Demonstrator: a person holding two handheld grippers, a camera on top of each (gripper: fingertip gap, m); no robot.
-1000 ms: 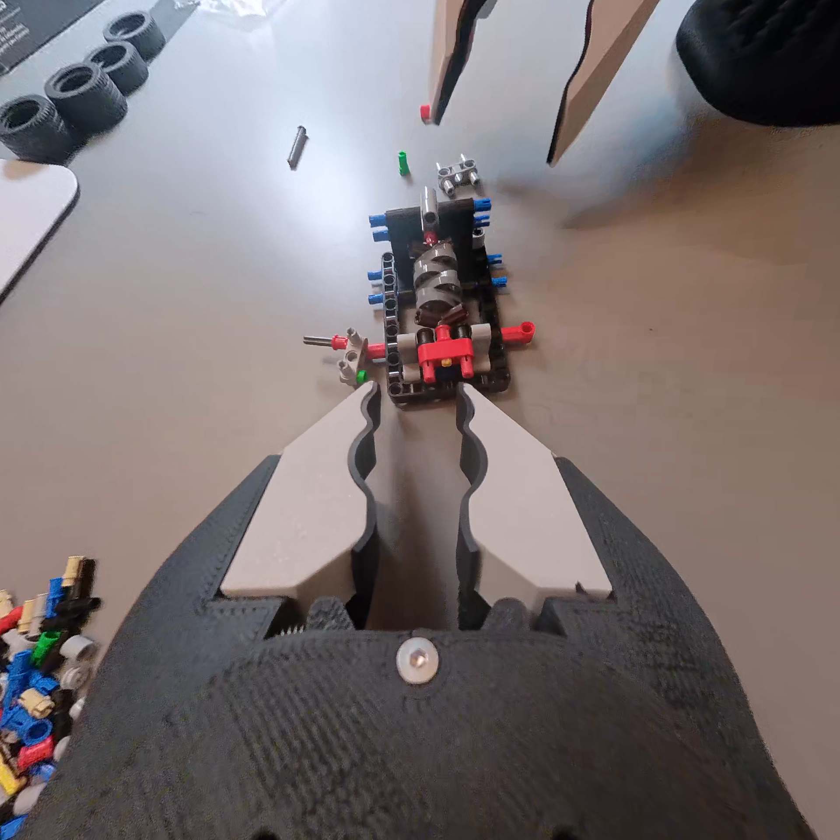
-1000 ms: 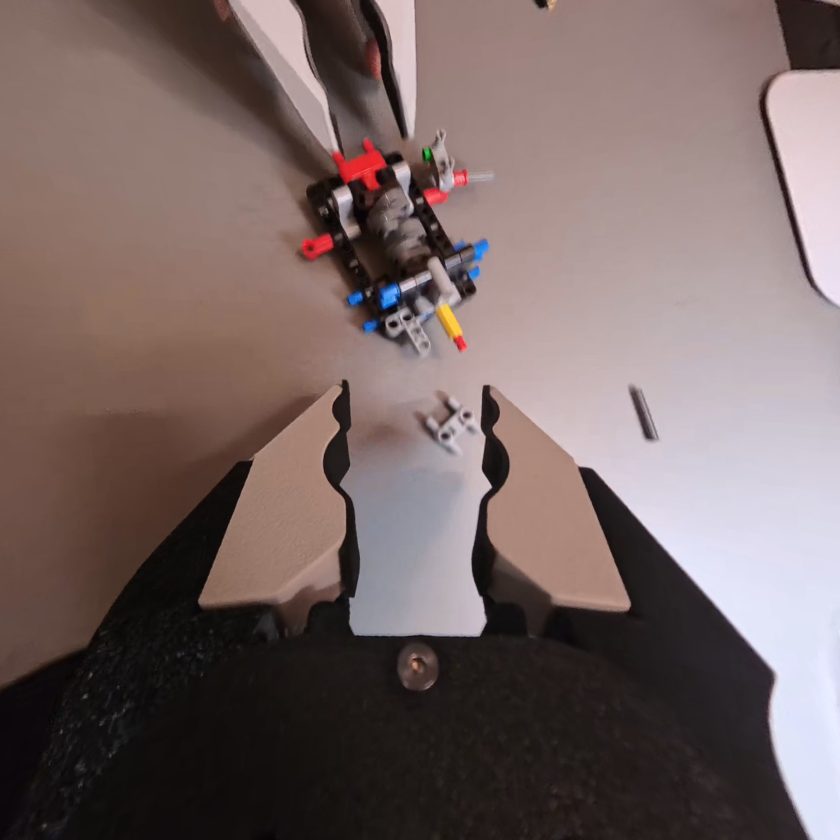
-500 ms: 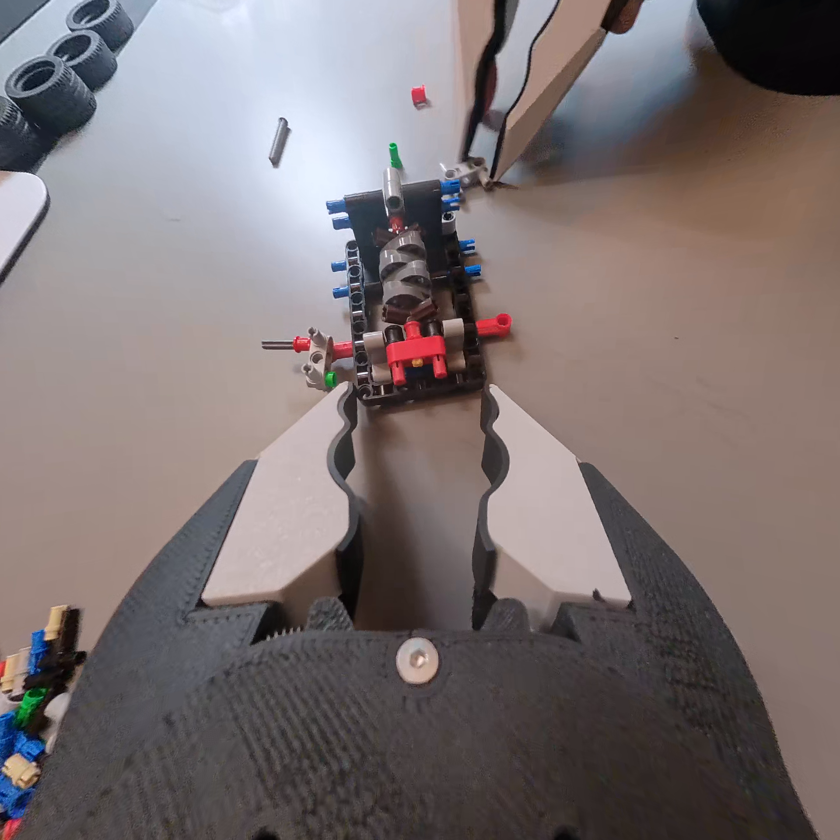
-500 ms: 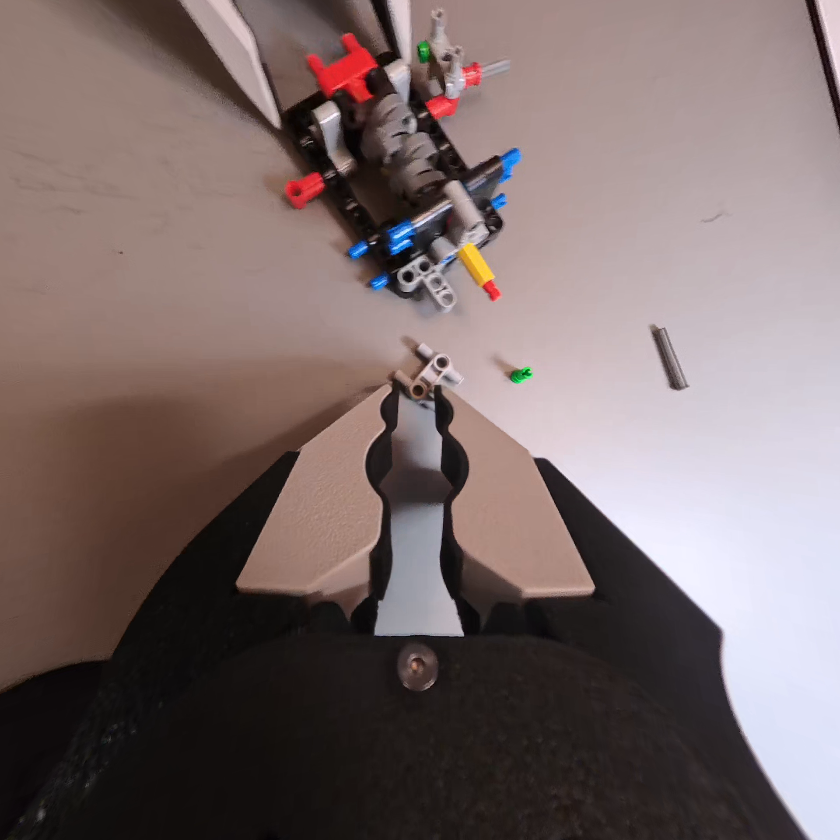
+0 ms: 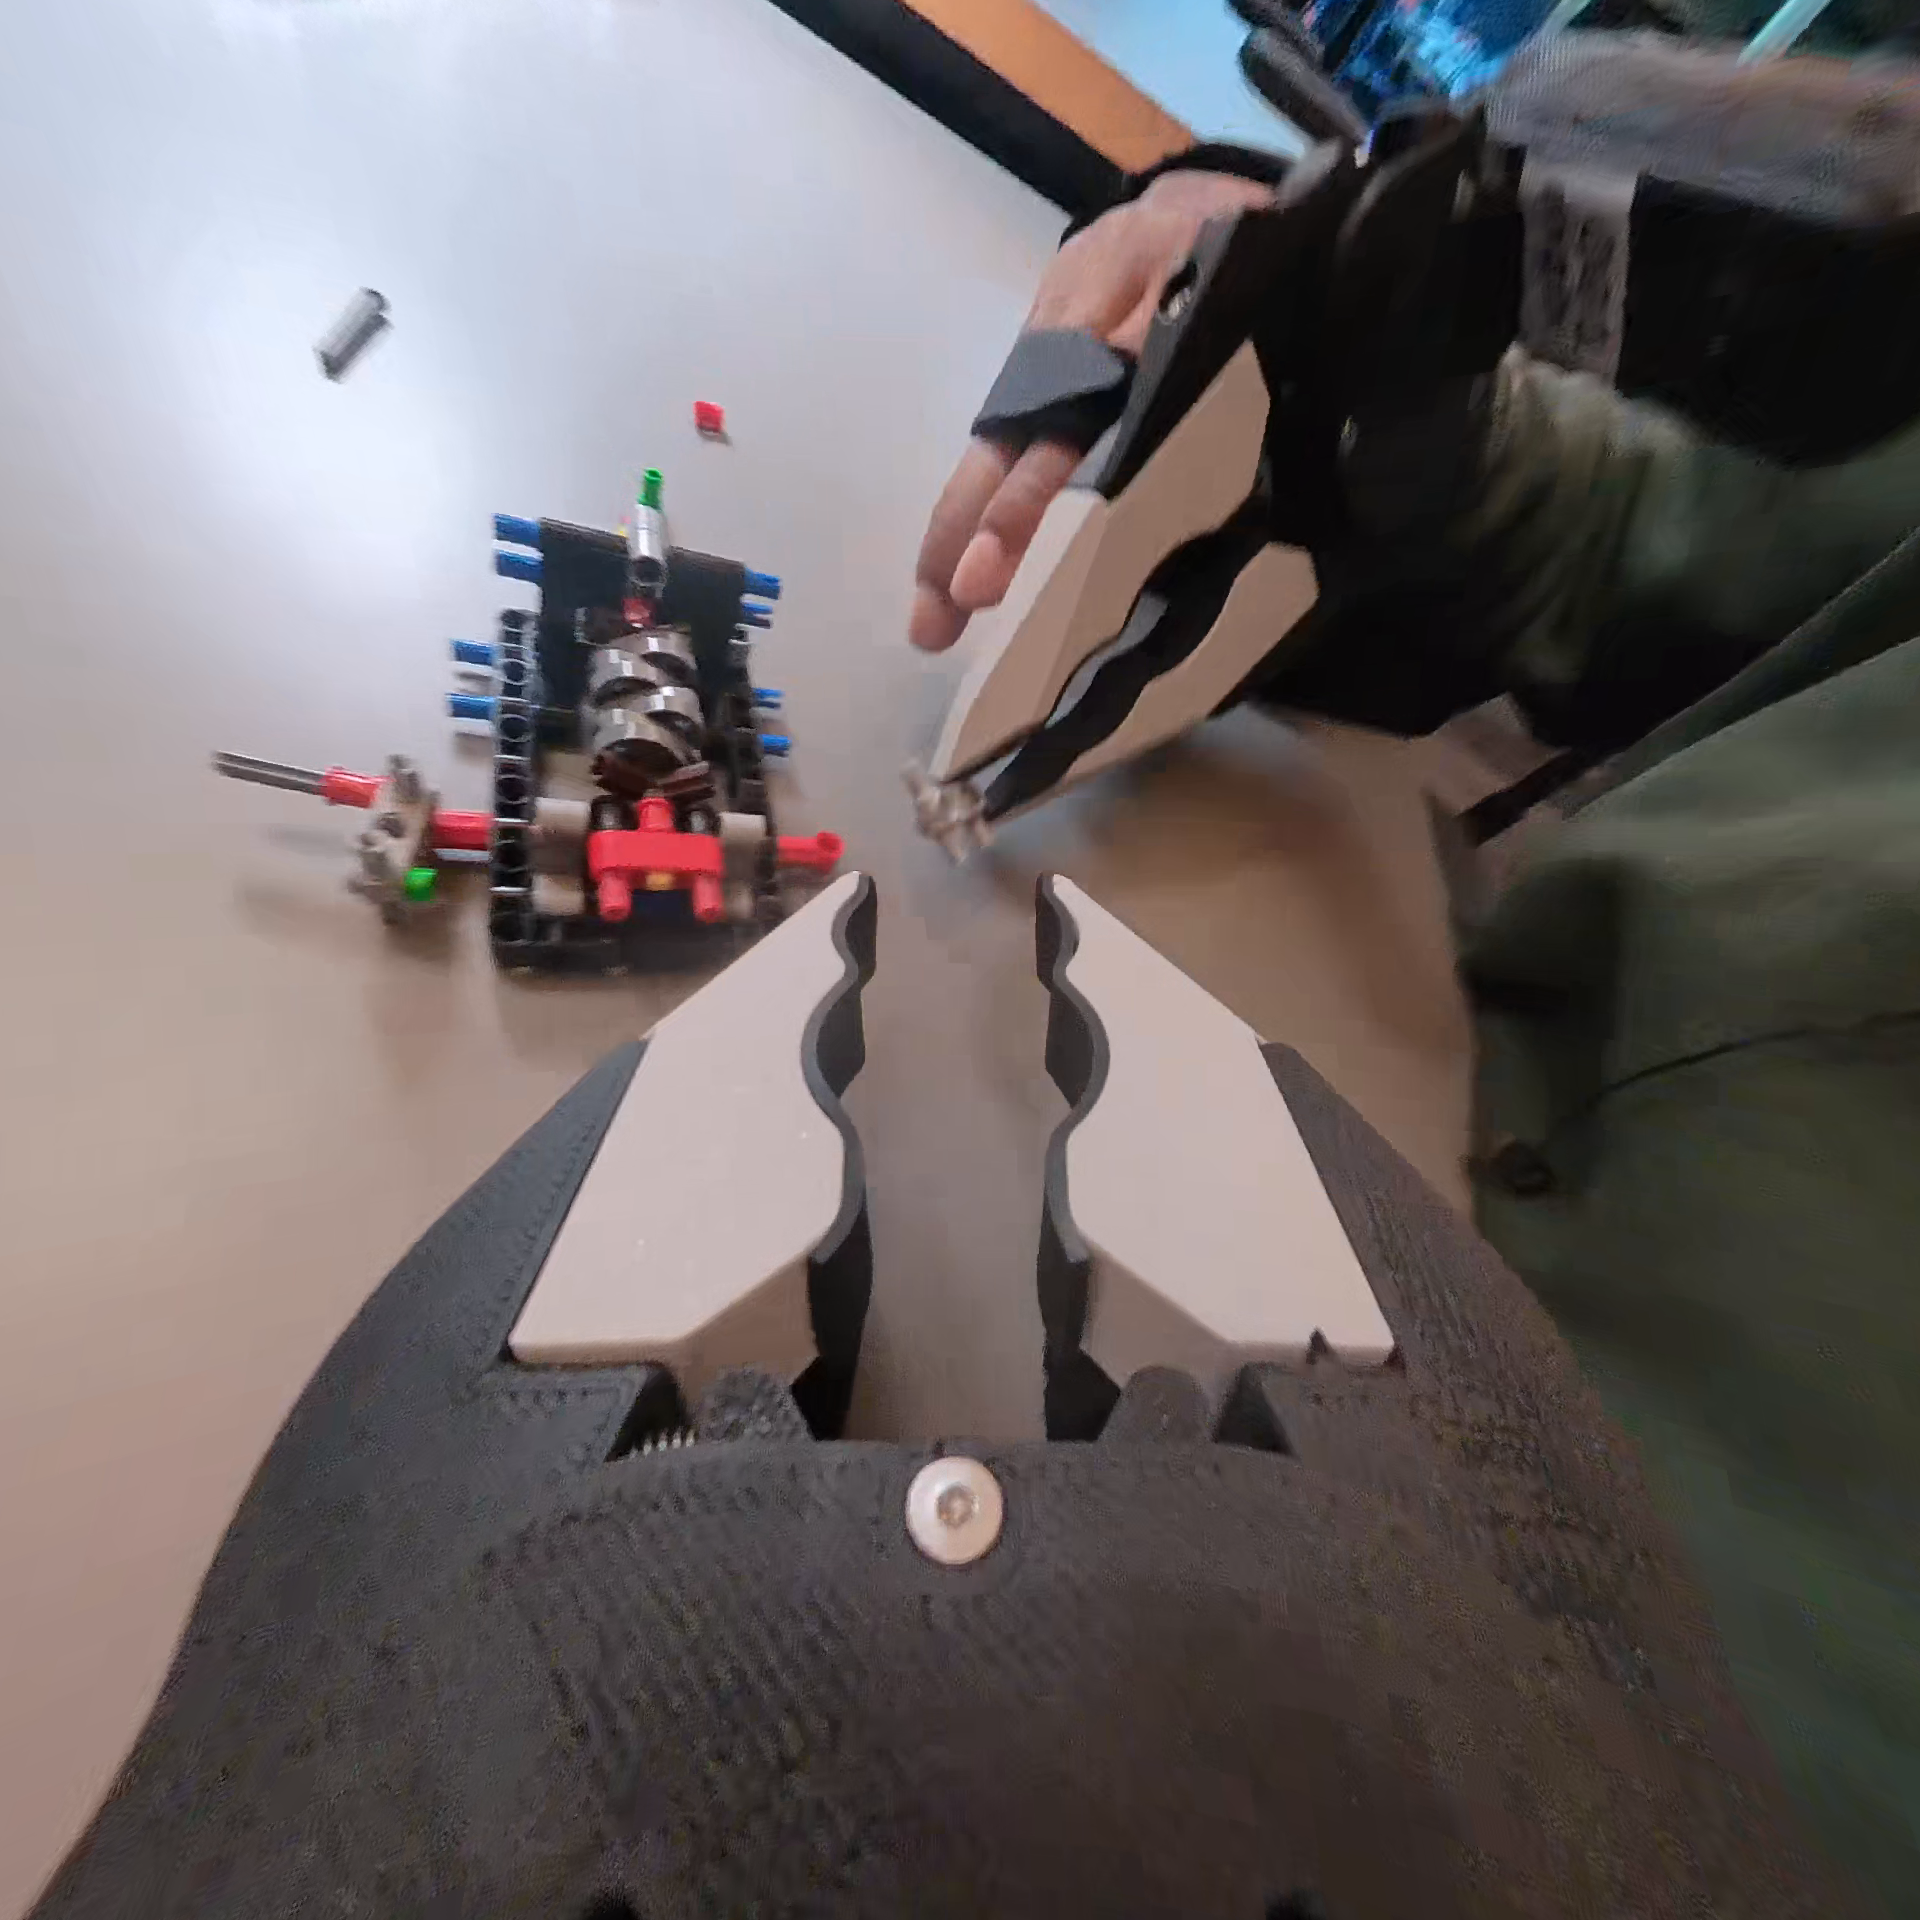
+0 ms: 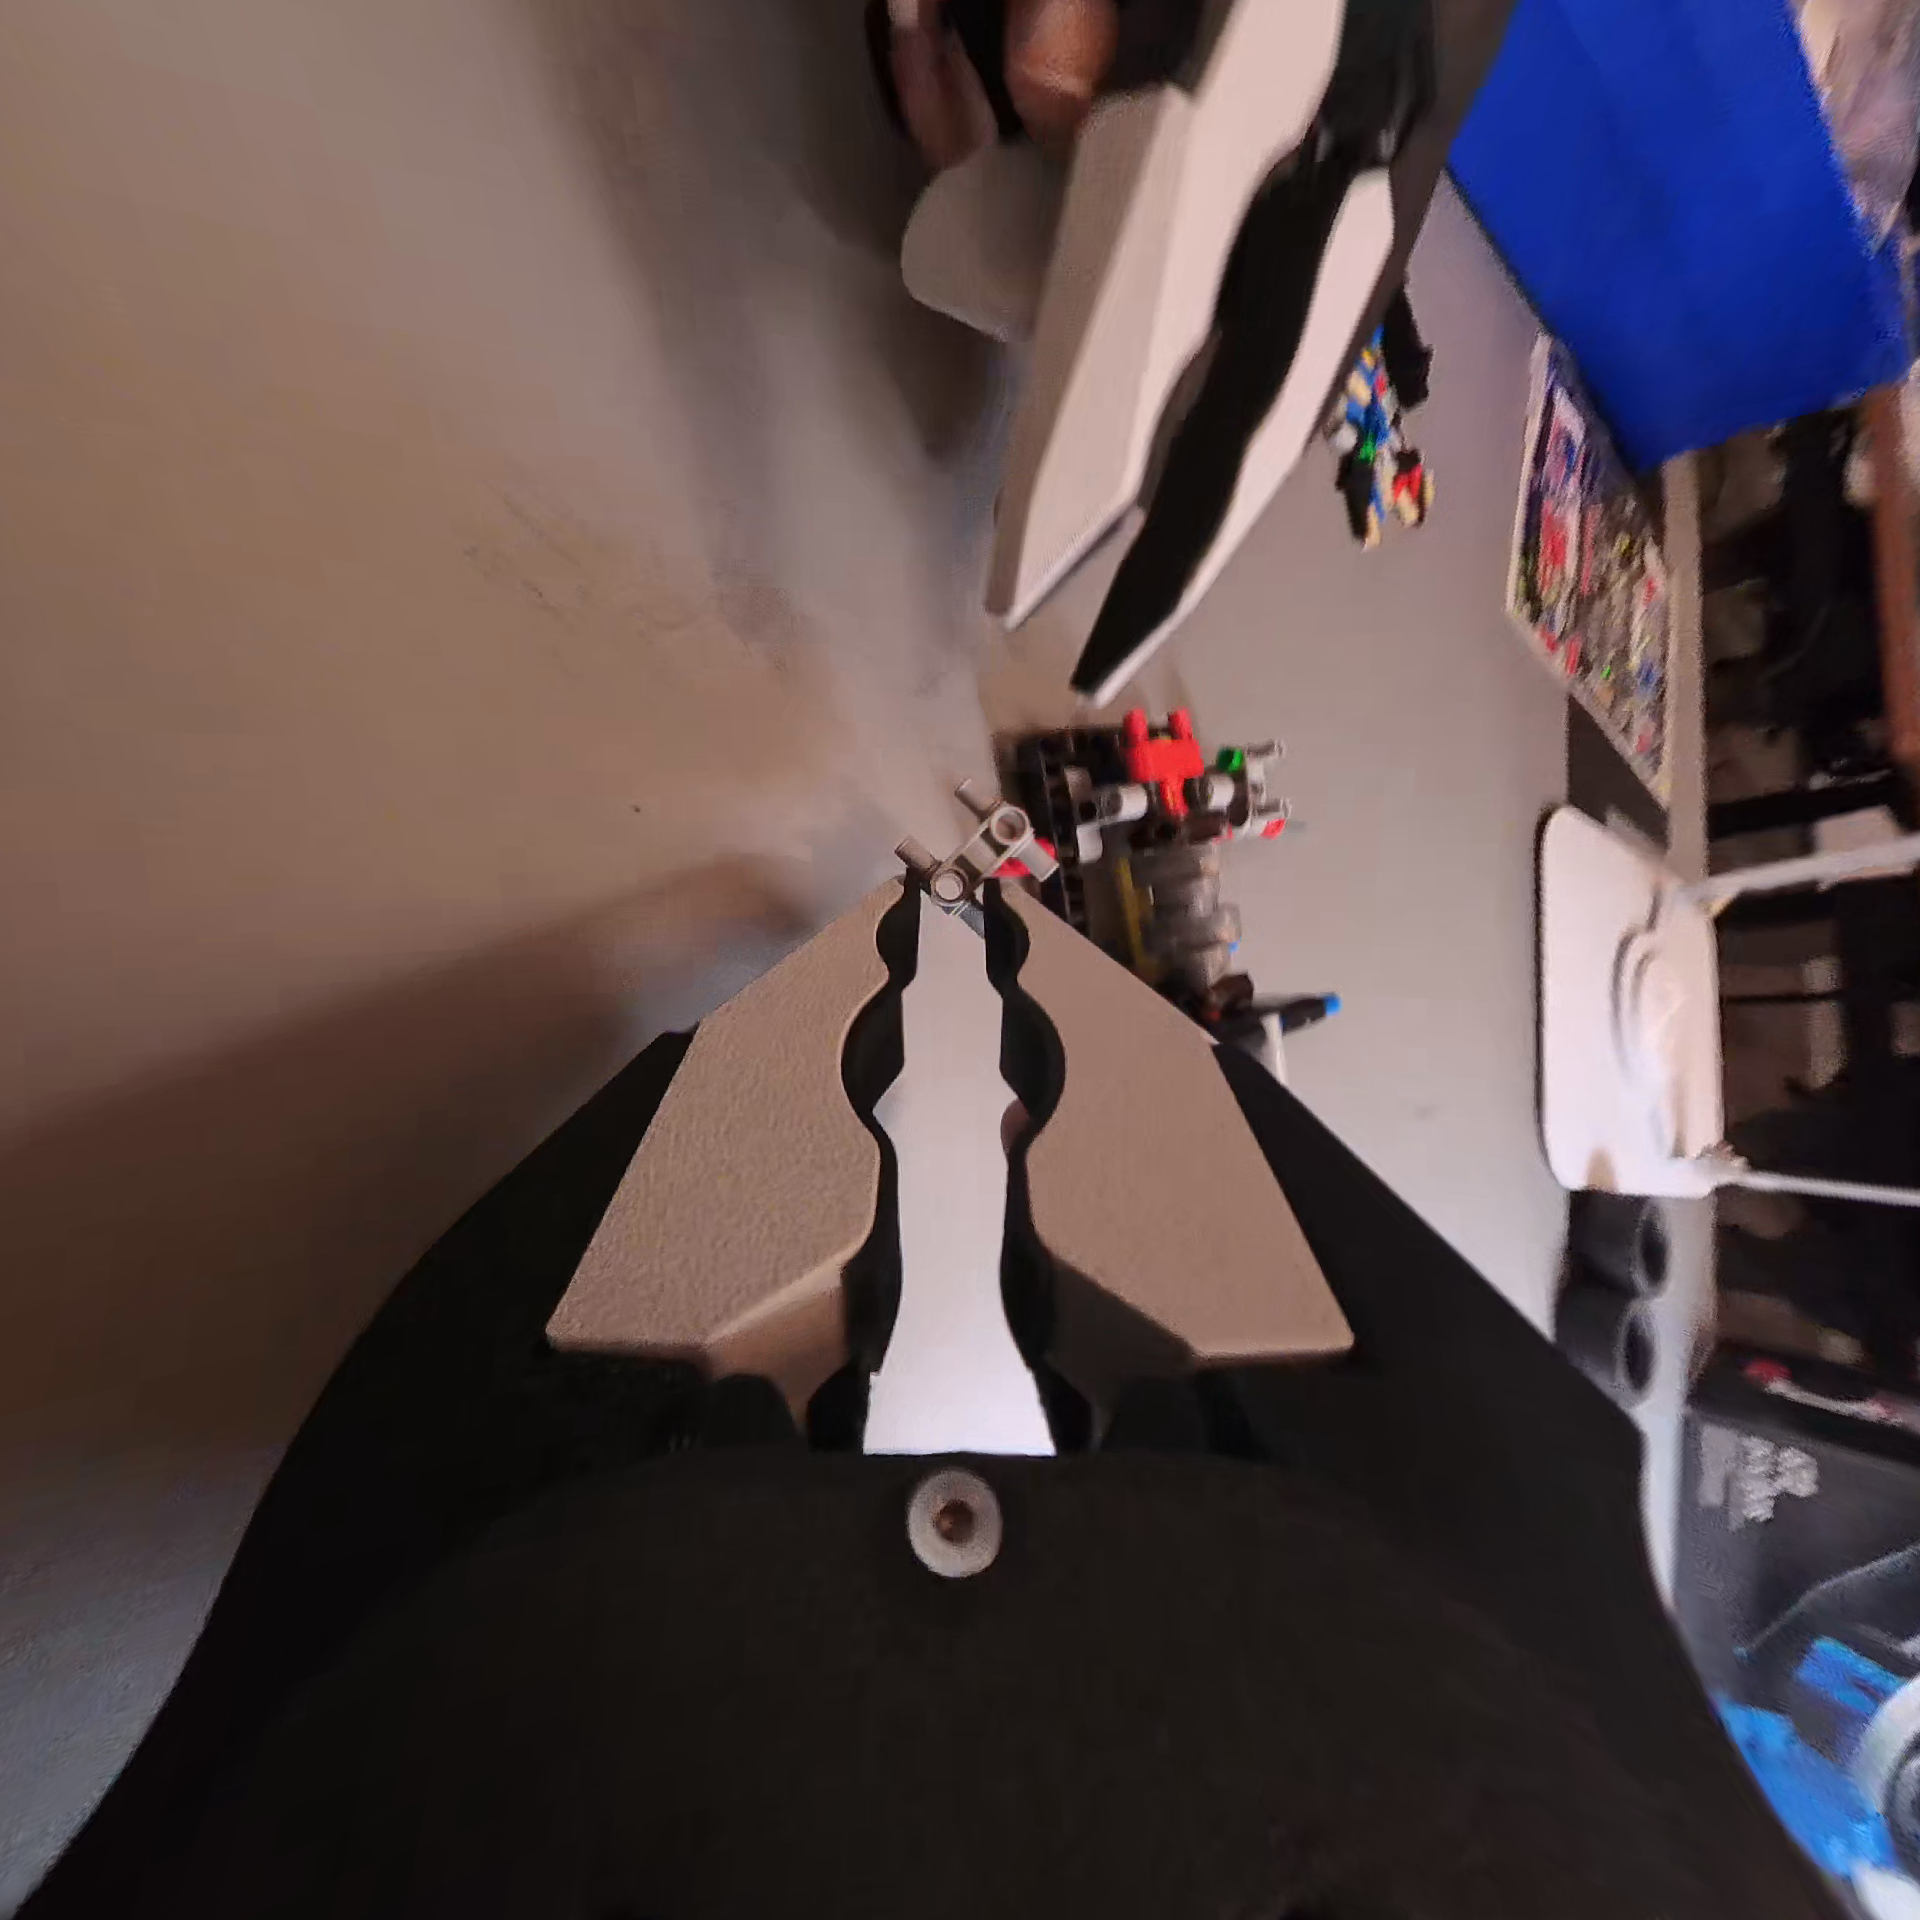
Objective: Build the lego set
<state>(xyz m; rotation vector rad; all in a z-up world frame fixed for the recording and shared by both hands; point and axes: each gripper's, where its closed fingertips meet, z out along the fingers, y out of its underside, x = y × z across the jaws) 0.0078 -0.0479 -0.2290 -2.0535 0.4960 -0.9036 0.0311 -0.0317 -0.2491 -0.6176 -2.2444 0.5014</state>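
Observation:
The black Lego frame assembly [image 5: 634, 769] with a grey worm gear, a red block and blue pins lies on the table; it also shows in the right wrist view [image 6: 1143, 821]. My right gripper [image 6: 948, 883] is shut on a small grey connector piece [image 6: 977, 847], lifted off the table, just right of the frame. In the left wrist view the right gripper [image 5: 961, 805] holds the connector [image 5: 940, 810] at its tips. My left gripper [image 5: 956, 899] is open and empty, in front of the frame's near right corner.
A grey axle [image 5: 351, 332], a small red piece [image 5: 710, 416] and a green pin [image 5: 651, 486] lie beyond the frame. A pile of loose pieces [image 6: 1382, 447], a white tray [image 6: 1621, 997] and black tyres [image 6: 1642, 1309] sit at the table's far side. A person's hand [image 5: 1039, 436] holds the right gripper.
My right gripper has lifted the grey connector off the table and carried it toward me, beside the frame's right. My left gripper has shifted right of the frame and stayed open.

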